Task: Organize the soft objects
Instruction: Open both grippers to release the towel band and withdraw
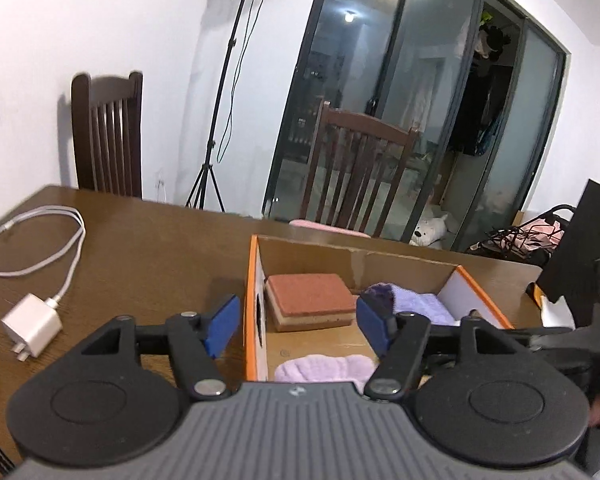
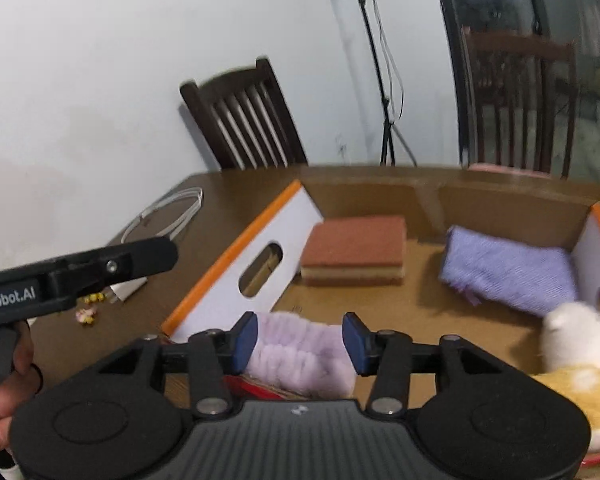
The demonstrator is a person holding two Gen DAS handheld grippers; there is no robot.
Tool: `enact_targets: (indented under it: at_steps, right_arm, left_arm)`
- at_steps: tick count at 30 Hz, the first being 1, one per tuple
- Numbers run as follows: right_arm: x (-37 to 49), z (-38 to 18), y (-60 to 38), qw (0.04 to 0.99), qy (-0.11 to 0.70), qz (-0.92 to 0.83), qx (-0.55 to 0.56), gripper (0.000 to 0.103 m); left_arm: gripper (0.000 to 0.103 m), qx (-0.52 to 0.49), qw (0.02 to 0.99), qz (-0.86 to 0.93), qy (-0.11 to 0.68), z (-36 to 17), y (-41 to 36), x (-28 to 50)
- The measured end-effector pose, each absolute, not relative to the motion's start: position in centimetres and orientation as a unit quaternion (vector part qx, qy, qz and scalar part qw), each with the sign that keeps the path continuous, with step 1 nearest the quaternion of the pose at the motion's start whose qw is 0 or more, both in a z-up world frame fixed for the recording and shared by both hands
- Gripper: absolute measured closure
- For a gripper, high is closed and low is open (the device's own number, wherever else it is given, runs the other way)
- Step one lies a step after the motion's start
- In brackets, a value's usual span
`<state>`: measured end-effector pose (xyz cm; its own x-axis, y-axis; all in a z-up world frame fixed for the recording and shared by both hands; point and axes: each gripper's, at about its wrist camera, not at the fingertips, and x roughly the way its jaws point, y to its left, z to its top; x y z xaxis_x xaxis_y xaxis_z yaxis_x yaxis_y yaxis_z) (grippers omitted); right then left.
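Left wrist view: left gripper (image 1: 296, 326) spread wide, pinching nothing, hovering over the left wall of the cardboard box (image 1: 256, 280) at frame centre. Inside: brown sponge (image 1: 314, 298) at centre, purple towel (image 1: 416, 302) right of it, fluffy lilac piece (image 1: 324, 366) low centre just beyond the gripper body. White charger (image 1: 32, 328) and cable (image 1: 36, 240) lie on the table (image 1: 160, 248) at left.

Right wrist view: right gripper (image 2: 300, 344) has its pads either side of the fluffy lilac piece (image 2: 300, 354); pads look touching or just beside it, and I can't tell whether they are pressing. Sponge (image 2: 354, 250) centre, towel (image 2: 508, 268) right, white-and-yellow plush (image 2: 576, 356) lower right, all in the box (image 2: 236, 264). The left gripper's handle shows at left.

Step, judged: lilac piece being placed in or picked from the box near corner. Next move likely calls for a clean release or a firm squeeze, clear of the wall.
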<state>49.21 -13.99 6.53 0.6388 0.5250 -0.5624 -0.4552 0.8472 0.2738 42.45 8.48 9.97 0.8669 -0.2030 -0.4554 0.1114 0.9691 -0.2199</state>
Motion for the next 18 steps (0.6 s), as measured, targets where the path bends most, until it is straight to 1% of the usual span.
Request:
enact_targets:
  at_steps: [3,5,6,8,11,13,15,18]
  right_arm:
    - [46.5,9.2,-16.1,0.917,0.298,0.261,0.045,0.053]
    - [44.1,11.1,-17.9,0.929,0.271,0.248,0.037,0.051]
    - [43.1,11.9,-18.8,0.934,0.262,0.241,0.036,0.048]
    - [40.8,13.7,-20.9,0.942,0.242,0.227,0.039,0.046]
    - [38.3,15.6,-22.8,0.95,0.222,0.218,0.042,0.045]
    - [36.5,16.6,-23.5,0.953,0.207,0.217,0.046,0.044]
    - [34.9,17.1,-24.2,0.954,0.195,0.222,0.049,0.042]
    - [32.6,17.2,-24.6,0.958,0.175,0.223,0.038,0.039]
  left_arm:
    - [0.029,-0.084,0.965,-0.084,0.233,11.7,8.0,40.0]
    - [0.024,-0.065,0.969,-0.088,0.222,12.5,7.7,37.9]
    - [0.021,-0.055,0.971,-0.089,0.217,12.7,7.5,36.9]
    - [0.021,-0.035,0.972,-0.088,0.213,13.2,7.0,35.0]
    - [0.021,-0.033,0.974,-0.089,0.205,14.2,6.4,32.6]
    - [0.018,-0.032,0.975,-0.094,0.197,15.0,5.8,31.2]
    - [0.015,-0.026,0.976,-0.099,0.19,15.4,5.1,29.8]
    - [0.014,-0.01,0.977,-0.098,0.187,15.2,4.0,27.7]
